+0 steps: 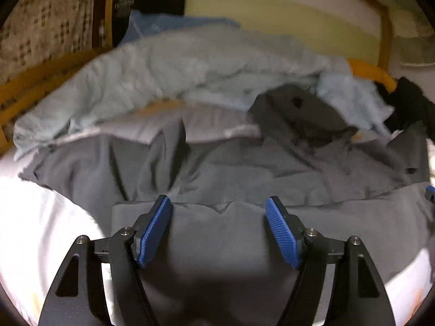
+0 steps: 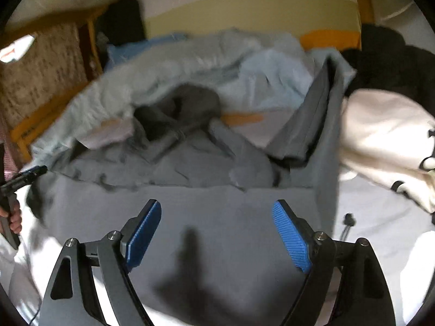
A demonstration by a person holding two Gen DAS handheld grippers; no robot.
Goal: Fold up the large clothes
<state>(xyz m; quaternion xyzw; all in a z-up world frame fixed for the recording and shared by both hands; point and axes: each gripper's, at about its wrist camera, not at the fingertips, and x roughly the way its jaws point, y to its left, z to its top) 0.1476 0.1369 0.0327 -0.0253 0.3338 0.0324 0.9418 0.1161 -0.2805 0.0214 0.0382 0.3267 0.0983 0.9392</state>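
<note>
A large grey garment (image 1: 217, 168) lies spread on a white bed sheet (image 1: 40, 217), its near part folded flat with a straight edge and its far part crumpled. My left gripper (image 1: 217, 199) hovers over the flat fold, jaws wide apart with nothing between the blue pads. In the right wrist view the same grey garment (image 2: 190, 195) fills the middle, and my right gripper (image 2: 216, 203) stands open above it, holding nothing. The left gripper (image 2: 27, 175) shows at that view's left edge, held by a hand (image 2: 15, 218).
A pale blue blanket (image 1: 163, 62) is heaped behind the garment. A cream garment (image 2: 380, 130) and black clothes (image 2: 386, 57) lie at the right. A yellow wooden bed frame (image 1: 380, 73) runs along the back, and a drawstring toggle (image 2: 349, 218) rests on the sheet.
</note>
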